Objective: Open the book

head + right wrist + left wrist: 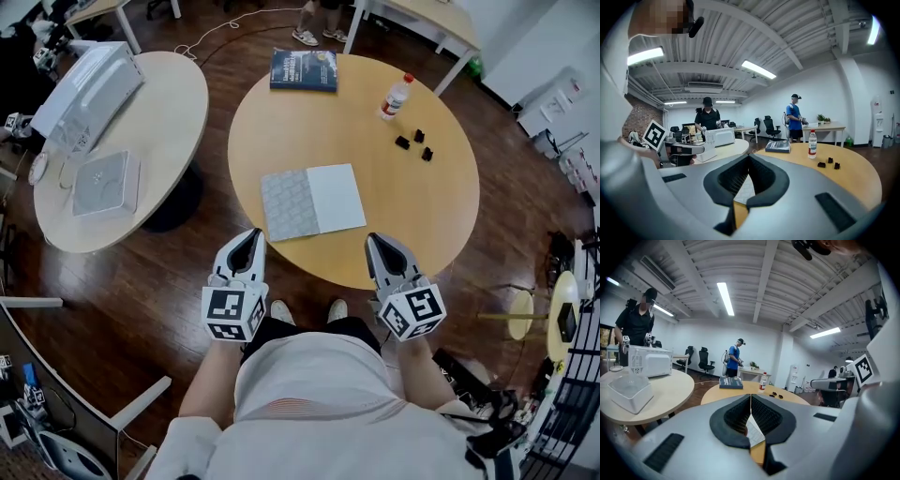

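A book (311, 200) lies on the round wooden table (412, 206) near its front edge, with a grey patterned part on the left and a plain white part on the right. My left gripper (248, 233) is shut and empty just in front of the book's left corner. My right gripper (376, 240) is shut and empty, off the book's right front corner. In the left gripper view the jaws (750, 396) meet, and a strip of the book (754, 430) shows below them. The right gripper view shows the same: shut jaws (749, 157) over the book (745, 187).
A blue book (304, 69) lies at the table's far edge, with a water bottle (395, 97) and three small black pieces (415, 144) to the right. A second round table (178, 112) on the left holds a microwave (89, 89) and a white box (106, 184). Two people (734, 359) stand in the room.
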{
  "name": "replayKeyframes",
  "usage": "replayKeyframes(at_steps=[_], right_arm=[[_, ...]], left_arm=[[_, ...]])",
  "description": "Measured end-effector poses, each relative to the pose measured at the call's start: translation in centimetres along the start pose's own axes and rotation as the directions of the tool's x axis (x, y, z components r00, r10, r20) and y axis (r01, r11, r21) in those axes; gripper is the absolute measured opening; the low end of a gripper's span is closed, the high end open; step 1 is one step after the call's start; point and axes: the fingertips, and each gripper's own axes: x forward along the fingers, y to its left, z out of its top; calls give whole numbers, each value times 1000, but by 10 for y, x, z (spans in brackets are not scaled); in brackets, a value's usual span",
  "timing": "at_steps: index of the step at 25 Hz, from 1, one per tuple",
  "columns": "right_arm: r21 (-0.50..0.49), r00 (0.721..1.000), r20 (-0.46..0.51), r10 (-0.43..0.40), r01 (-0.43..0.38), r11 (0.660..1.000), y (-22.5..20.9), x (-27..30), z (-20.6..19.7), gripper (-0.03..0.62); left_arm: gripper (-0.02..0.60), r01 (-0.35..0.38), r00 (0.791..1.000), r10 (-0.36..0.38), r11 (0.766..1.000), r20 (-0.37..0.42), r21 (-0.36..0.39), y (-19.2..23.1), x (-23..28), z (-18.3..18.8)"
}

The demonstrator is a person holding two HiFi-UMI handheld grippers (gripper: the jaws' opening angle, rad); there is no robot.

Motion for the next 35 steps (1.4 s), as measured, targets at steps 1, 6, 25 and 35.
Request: replayKeyframes(at_steps=[1,6,25,35], right_arm=[[-1,1000,8,-7,7,1000,-1,-4,4,3],[-7,999,31,-10,10,1000,-4,-19,15,3],[-52,969,124,214,-209,977,-20,-124,27,3],[-40,949,175,262,-259,965,-35,-190,35,3]], left_arm=[[17,7,1000,-7,1000,5,2,-4,-2,3],[16,26,999,-27,999,26,40,-21,-7,17],[17,-133,986,128,990,107,37,-145,-72,20],[15,-205,968,198,978,157,33,-213,-125,30]])
